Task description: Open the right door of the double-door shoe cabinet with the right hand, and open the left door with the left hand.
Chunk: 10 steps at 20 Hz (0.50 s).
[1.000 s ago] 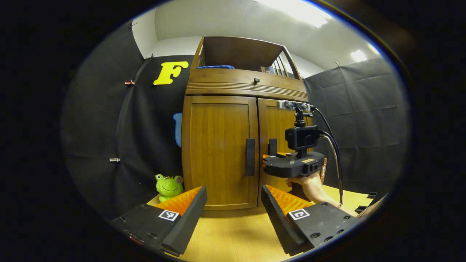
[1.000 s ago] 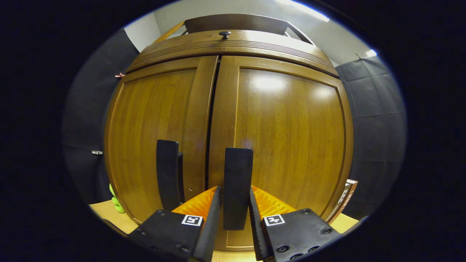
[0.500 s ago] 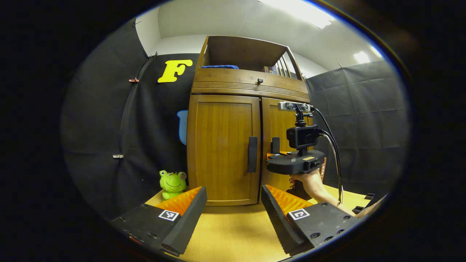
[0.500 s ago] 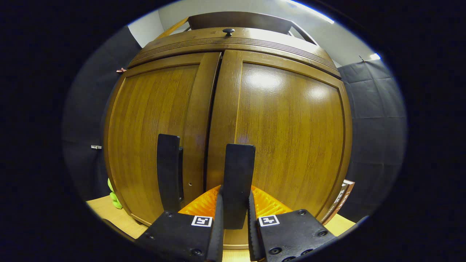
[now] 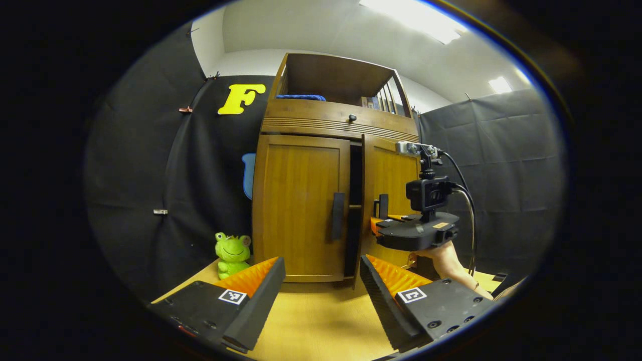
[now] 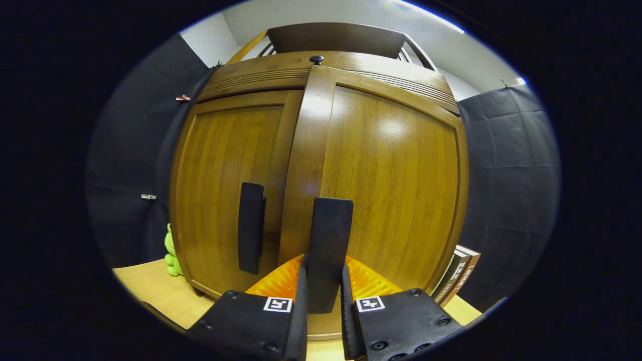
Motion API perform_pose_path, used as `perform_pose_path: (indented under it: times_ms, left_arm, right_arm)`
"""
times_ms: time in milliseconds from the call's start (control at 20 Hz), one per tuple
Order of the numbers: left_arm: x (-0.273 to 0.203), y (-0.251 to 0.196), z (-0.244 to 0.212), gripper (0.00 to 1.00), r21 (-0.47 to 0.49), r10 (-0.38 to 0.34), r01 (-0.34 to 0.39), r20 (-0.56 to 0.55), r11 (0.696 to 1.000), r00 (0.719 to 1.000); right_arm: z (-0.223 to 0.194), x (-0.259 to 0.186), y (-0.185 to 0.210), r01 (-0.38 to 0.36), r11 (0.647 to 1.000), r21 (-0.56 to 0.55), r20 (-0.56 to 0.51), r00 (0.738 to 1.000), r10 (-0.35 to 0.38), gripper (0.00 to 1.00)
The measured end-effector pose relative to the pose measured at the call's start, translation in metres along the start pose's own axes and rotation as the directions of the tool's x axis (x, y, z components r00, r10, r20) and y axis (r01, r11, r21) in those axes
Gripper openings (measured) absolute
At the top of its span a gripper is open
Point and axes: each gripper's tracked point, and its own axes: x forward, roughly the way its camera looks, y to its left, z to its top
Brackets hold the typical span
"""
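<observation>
Right gripper view: the right gripper (image 6: 323, 301) is clamped on the right door handle (image 6: 328, 240), a dark upright bar whose lower end sits pinched between both fingers. The bar's long axis runs vertically, and it is fixed near the inner edge of the right door (image 6: 396, 185). That door stands swung a little outward from the shoe cabinet (image 6: 321, 65), its inner edge forward of the left door (image 6: 225, 180). The left door handle (image 6: 251, 228) is another upright bar, just left of the gripper and apart from it.

Left gripper view: the left gripper (image 5: 321, 291) hangs low over the wooden table (image 5: 316, 326) in front of the cabinet, its fingers spread wide apart with nothing between them. The left door (image 5: 296, 205) lies flat and closed, well ahead of the fingers, its handle (image 5: 337, 215) vertical by the door's inner edge. A dark gap shows between the two doors. The right gripper (image 5: 386, 220), held by a hand (image 5: 444, 258), sits at the right door (image 5: 388, 185). A green frog toy (image 5: 231, 253) stands at the cabinet's left front corner. Books (image 6: 459, 273) lean beside the cabinet's right side.
</observation>
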Motion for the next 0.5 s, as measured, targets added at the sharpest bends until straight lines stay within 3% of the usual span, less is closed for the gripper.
perform_pose_path:
  times_ms: [350, 500]
  left_arm:
    - [0.001, -0.044, 0.0, 0.95, -0.019, -0.107, 0.107, 0.016, 0.994, 0.994]
    - [0.005, -0.066, 0.002, 0.93, -0.037, -0.165, 0.165, 0.027, 0.985, 0.986]
  right_arm:
    - [0.003, -0.061, -0.031, -0.043, 0.999, -0.026, -0.025, 0.999, 0.042, 0.31]
    - [0.003, -0.082, -0.048, -0.035, 0.999, -0.041, -0.02, 0.999, 0.034, 0.27]
